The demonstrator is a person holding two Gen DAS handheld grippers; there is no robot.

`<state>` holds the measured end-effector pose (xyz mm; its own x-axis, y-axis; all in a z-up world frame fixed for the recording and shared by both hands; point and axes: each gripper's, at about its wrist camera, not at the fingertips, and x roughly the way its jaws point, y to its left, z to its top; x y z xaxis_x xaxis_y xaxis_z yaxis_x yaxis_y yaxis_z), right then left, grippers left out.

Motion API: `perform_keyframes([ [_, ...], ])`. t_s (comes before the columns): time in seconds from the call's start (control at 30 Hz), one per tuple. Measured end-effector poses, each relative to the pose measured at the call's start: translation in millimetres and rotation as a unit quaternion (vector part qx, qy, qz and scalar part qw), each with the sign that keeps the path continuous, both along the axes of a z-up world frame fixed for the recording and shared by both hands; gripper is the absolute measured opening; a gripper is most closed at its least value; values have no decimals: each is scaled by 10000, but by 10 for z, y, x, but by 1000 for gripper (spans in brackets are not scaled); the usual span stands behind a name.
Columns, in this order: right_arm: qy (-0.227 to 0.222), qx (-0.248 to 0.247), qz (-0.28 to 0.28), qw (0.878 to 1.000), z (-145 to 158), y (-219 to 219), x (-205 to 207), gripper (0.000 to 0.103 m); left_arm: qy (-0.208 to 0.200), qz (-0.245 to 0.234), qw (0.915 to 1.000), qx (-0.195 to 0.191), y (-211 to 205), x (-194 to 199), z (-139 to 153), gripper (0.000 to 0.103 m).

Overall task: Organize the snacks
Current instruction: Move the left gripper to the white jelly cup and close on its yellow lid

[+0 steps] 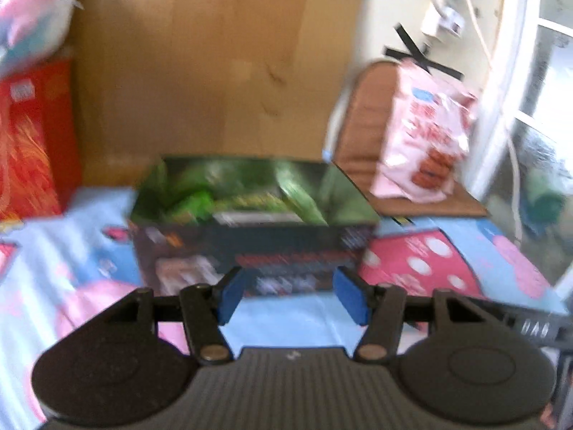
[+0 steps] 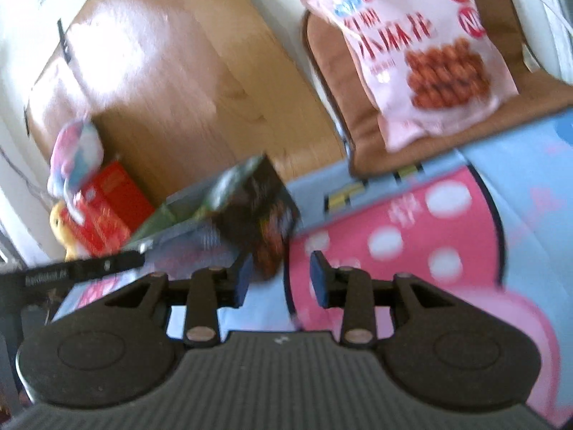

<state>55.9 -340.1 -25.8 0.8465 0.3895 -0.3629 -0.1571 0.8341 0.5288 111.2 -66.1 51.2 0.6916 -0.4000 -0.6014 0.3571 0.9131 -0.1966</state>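
Note:
A dark open box (image 1: 250,247) with green snack packets (image 1: 232,200) inside stands on the blue and pink cartoon cloth (image 1: 293,319). My left gripper (image 1: 292,295) faces the box's near wall, just short of it, and its blue pads stand open with nothing between them. In the right wrist view the same box (image 2: 265,211) appears tilted, just beyond the left pad of my right gripper (image 2: 281,279), which is open and empty. A pink snack bag (image 2: 422,53) leans on a brown cushion (image 2: 537,96) to the right of the box, also visible as the pink bag (image 1: 426,132).
A red box (image 1: 32,143) stands left of the dark box, with a pastel pink and blue bag (image 1: 32,10) above it. A wooden board (image 1: 215,64) rises behind. A window frame (image 1: 501,107) is at the right. The picture is blurred.

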Motion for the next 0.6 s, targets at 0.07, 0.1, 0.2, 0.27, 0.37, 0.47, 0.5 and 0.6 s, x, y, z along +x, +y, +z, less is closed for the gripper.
perform_keyframes([
  [0.07,51,-84,106,9999,-48,47,-138,49,322,-214,9990,-233,-63,-10,-61,56],
  [0.1,-26,-78,163,9998,-58,64,-219,56,429,-313,9981,-320,-96,-10,-83,56],
  [0.2,-90,-376,378,9985,-44,158,-349,56,544,-565,9963,-343,-268,-60,-116,60],
  [0.27,-158,-708,450,9964,-39,247,-400,56,496,-721,9959,-215,-390,-122,-129,64],
  [0.37,-188,-976,610,9932,-62,364,-411,56,496,-918,9945,-83,-524,-205,-156,68],
  [0.47,-143,-1276,789,9886,-125,487,-388,56,472,-1017,9936,96,-611,-264,-188,68],
  [0.5,-129,-1405,824,9866,-151,536,-381,57,475,-1029,9934,149,-632,-273,-200,69],
  [0.6,-255,-1704,924,9807,-150,639,-398,63,582,-1045,9925,259,-701,-245,-252,69],
])
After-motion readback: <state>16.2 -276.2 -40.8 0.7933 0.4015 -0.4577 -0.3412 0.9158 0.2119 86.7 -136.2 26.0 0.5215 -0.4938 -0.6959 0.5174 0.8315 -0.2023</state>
